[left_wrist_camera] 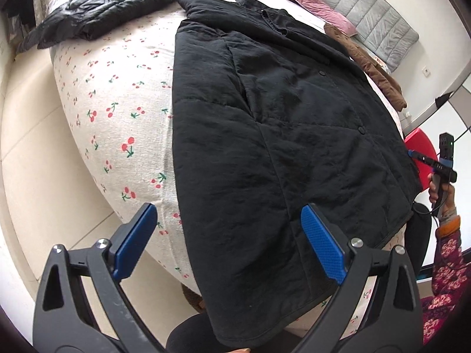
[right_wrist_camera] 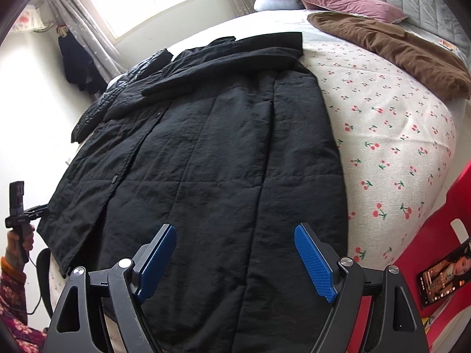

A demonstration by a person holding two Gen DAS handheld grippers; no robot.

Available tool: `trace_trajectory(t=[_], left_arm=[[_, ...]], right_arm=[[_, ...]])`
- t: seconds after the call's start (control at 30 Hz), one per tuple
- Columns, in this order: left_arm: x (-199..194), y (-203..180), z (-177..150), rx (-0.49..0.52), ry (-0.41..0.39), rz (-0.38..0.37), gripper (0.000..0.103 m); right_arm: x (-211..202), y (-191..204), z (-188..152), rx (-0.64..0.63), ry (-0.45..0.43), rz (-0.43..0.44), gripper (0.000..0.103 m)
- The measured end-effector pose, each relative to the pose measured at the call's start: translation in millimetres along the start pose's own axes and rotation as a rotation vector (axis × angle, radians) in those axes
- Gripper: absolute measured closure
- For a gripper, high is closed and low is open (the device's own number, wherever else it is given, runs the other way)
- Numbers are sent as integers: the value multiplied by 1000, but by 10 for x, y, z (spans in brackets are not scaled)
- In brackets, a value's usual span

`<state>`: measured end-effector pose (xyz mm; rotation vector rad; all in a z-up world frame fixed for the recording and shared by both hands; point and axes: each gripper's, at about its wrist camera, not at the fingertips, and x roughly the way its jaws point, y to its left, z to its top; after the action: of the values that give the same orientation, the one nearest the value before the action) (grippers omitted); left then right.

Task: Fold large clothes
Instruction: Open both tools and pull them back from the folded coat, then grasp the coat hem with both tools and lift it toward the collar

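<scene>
A large black quilted coat (left_wrist_camera: 288, 135) lies spread flat on the cherry-print bed sheet (left_wrist_camera: 117, 94), collar far, hem hanging over the near edge; it also fills the right wrist view (right_wrist_camera: 212, 161), with a sleeve folded across its chest. My left gripper (left_wrist_camera: 229, 235) is open and empty, hovering above the coat's lower left hem. My right gripper (right_wrist_camera: 235, 253) is open and empty above the coat's lower right part. The right gripper also shows at the coat's right edge in the left wrist view (left_wrist_camera: 441, 164). The left gripper shows at the coat's left edge in the right wrist view (right_wrist_camera: 23, 209).
A second black puffer jacket (left_wrist_camera: 109, 8) lies at the far left of the bed. A brown garment (right_wrist_camera: 397, 50), pink pillows (right_wrist_camera: 347, 3) and a grey headboard (left_wrist_camera: 376, 14) are at the far right. A red stand with a phone (right_wrist_camera: 444, 276) is beside the bed.
</scene>
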<state>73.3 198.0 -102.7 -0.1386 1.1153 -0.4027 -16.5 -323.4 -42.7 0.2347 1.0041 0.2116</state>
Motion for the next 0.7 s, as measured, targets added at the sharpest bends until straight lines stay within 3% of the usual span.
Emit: trace_trajectory(t=[0.3,0.5,0.7], left_arm=[[109,108,-10,-41,4,-75,8],[112,-7,-56,-8,16,-137,13],[72,-107,-120,-6,29,-148,22]], right_arm=[[-108,-344,-65,78,-16,-25,19],[44,-564,-183,185,0,56,19],[69,-504,-303,171,-38,71,18]])
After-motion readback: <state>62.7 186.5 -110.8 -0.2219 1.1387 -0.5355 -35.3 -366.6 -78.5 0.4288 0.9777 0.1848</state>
